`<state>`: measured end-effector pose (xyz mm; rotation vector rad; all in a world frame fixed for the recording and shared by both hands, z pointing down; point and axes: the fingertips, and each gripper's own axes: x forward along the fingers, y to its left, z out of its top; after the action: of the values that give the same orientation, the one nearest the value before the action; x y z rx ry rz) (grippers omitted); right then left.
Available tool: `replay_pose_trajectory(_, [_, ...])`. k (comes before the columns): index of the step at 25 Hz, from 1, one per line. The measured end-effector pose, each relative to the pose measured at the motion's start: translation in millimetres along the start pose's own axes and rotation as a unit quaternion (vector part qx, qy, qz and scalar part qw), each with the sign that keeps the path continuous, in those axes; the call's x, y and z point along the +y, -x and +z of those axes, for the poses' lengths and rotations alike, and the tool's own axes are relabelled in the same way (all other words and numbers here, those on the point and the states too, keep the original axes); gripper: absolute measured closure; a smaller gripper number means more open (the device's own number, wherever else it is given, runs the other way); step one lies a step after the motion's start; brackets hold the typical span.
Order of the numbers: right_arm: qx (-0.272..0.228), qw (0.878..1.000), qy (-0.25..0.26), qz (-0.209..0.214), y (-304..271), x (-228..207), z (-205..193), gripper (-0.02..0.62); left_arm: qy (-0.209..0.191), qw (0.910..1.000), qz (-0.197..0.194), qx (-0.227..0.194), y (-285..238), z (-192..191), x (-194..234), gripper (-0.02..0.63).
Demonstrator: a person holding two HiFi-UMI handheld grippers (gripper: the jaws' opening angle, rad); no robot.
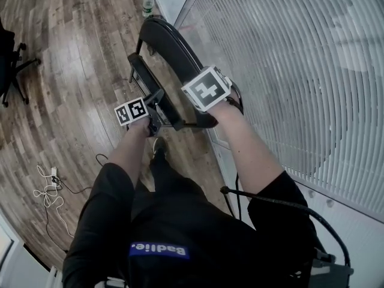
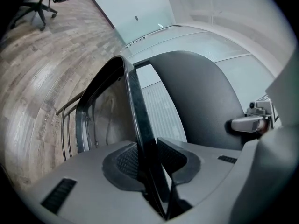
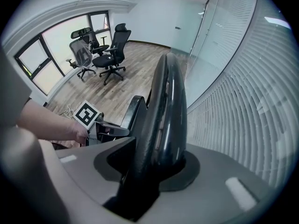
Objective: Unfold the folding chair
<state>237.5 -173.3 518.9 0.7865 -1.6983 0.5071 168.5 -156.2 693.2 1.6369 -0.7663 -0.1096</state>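
Chair [image 1: 171, 47] stands clamped: left gripper [image 2: 147, 160] on seat edge [image 2: 135, 106], right gripper [image 3: 154, 164] on backrest [image 3: 166, 101].

Blue label [image 1: 159, 250] on the front of the person's black garment [image 1: 198, 221]: white lettering, seen upside down, that appears to read "Badlie." Cube on the left gripper [image 2: 152, 167]: one square black-and-white marker [image 1: 131, 111] on its upper face. Cube on the right gripper [image 3: 149, 164]: a like marker [image 1: 206, 88]. Both patterns are blocky codes, not legible letters or digits.
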Motion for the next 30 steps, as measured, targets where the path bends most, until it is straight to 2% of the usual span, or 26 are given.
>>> replay_pose_trajectory(13, [0.005, 1.000, -0.005, 0.005, -6, 25, 1, 0.456, 0.022, 0.9996, -0.006, -0.015, 73, -3, 40, 0.497])
replay_pose_trajectory(17, [0.003, 1.000, -0.006, 0.012, -18, 21, -3, 0.456, 0.030, 0.9992, 0.005, -0.027, 85, -5, 64, 0.482])
replay_pose_trajectory(22, [0.006, 1.000, -0.009, 0.018, -22, 32, 2, 0.456, 0.058, 0.9966, 0.019, -0.054, 118, -2, 91, 0.472])
replay_pose_trajectory(30, [0.005, 1.000, -0.011, 0.021, -28, 42, 3, 0.456, 0.066, 0.9956, 0.004, -0.067, 136, -3, 110, 0.472])
